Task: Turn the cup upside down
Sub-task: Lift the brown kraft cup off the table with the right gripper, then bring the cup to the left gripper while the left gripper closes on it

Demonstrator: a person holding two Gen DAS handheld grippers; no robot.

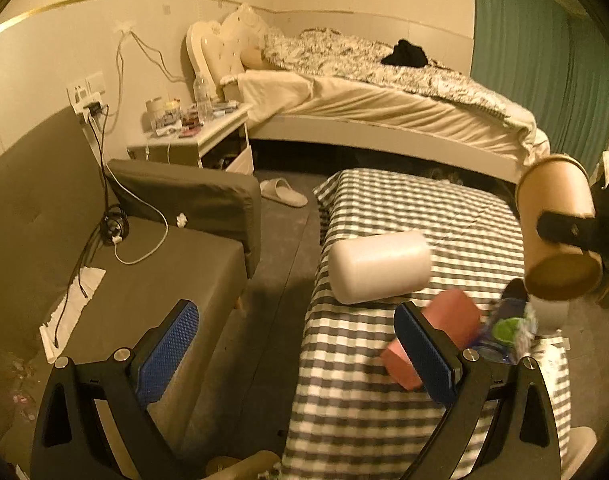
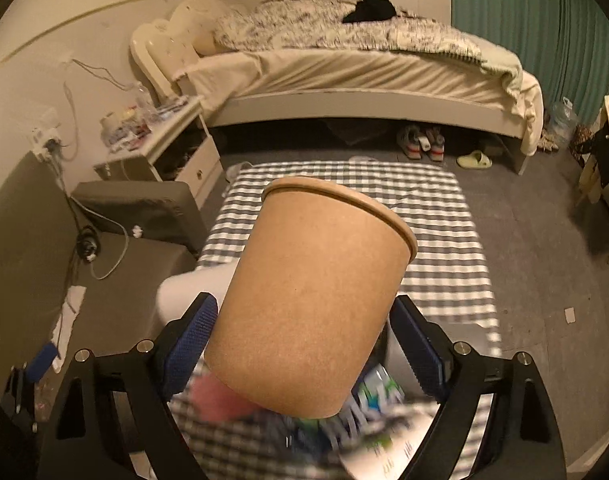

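We hold the kraft paper cup [image 2: 316, 300] in the right gripper [image 2: 304, 344], jaws clenched on its lower wall, lifted above the checked tabletop [image 2: 444, 272]. In the left wrist view the cup [image 1: 556, 224] lies tilted, its rimmed mouth towards the far side and its base towards the near side. To finish the flip well, we judge it best to keep rotating the wrist until the rim faces straight down, then lower it onto bare cloth far of the white jar [image 1: 378, 266] and pink block [image 1: 436, 336]. The left gripper [image 1: 300, 352] hangs released, grasping nothing. No brand or writing is legible; the printed packet [image 2: 378, 396] is blurred.
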